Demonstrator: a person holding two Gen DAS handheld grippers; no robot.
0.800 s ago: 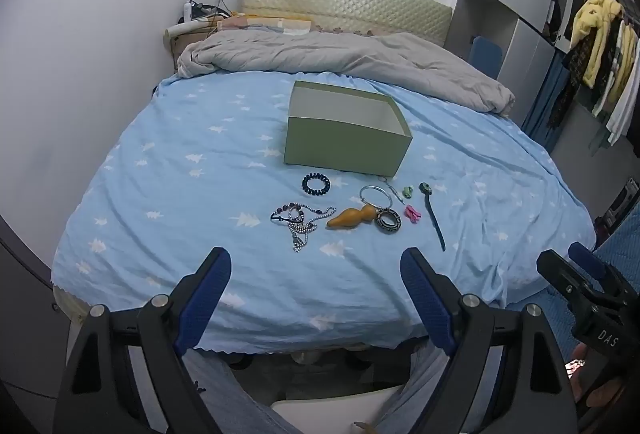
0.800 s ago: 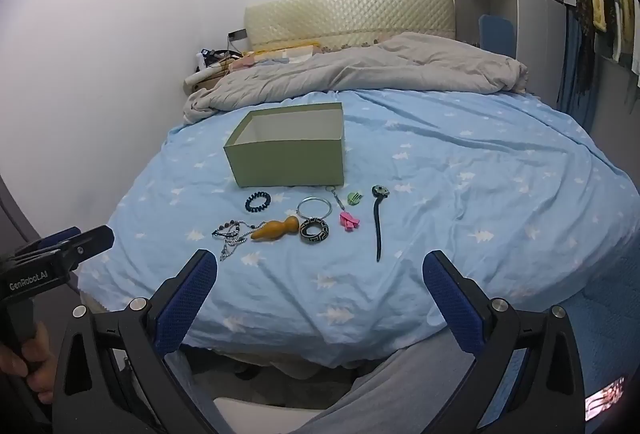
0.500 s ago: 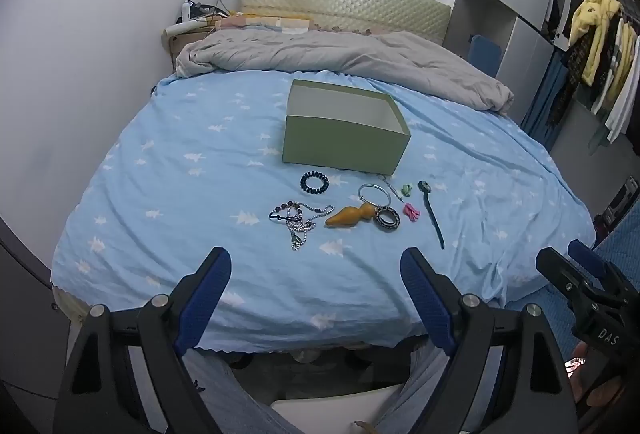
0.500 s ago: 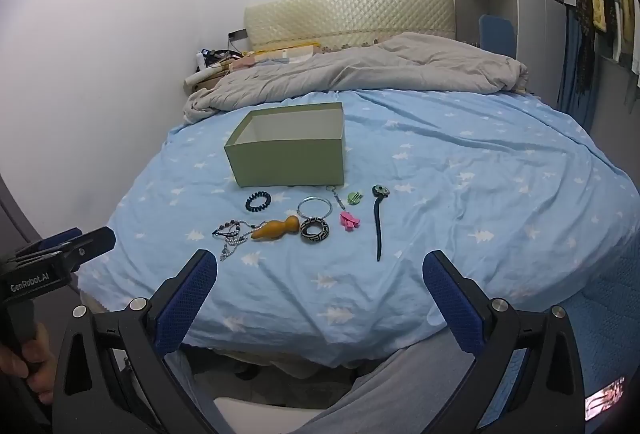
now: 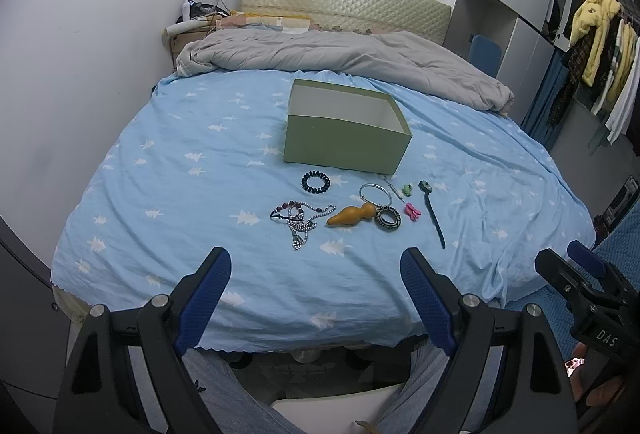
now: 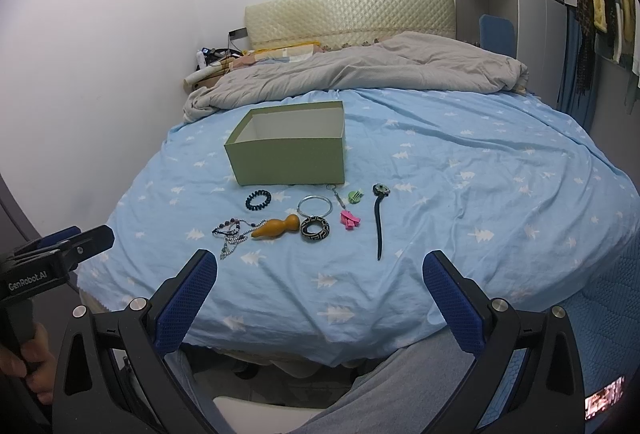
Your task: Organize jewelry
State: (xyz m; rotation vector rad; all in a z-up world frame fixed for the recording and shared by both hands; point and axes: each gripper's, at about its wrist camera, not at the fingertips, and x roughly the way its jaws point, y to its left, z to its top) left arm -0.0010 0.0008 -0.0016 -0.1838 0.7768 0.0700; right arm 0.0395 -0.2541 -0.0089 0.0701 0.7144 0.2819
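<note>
Plainly, both tools hang off the near edge of the bed (image 5: 168, 169), over the person's grey-trousered legs. The left gripper (image 5: 316, 274) has its blue pads spread wide with nothing between them, and the right gripper (image 6: 320, 276) stands just as wide, likewise empty. On the blue sheet an open green box (image 5: 344, 145) sits upright; the jewelry lies in a loose row just in front of it: a black coil bracelet (image 5: 315, 181), a tangle of beaded necklaces (image 5: 300, 220), an orange gourd-shaped piece (image 5: 352, 214) touching a patterned ring (image 5: 387, 218), a thin silver bangle (image 5: 376, 193), a pink clip (image 5: 412, 211) and a long dark hairpin (image 5: 434, 215) (farthest right). A grey duvet (image 5: 344, 53) is bunched behind the box.
</note>
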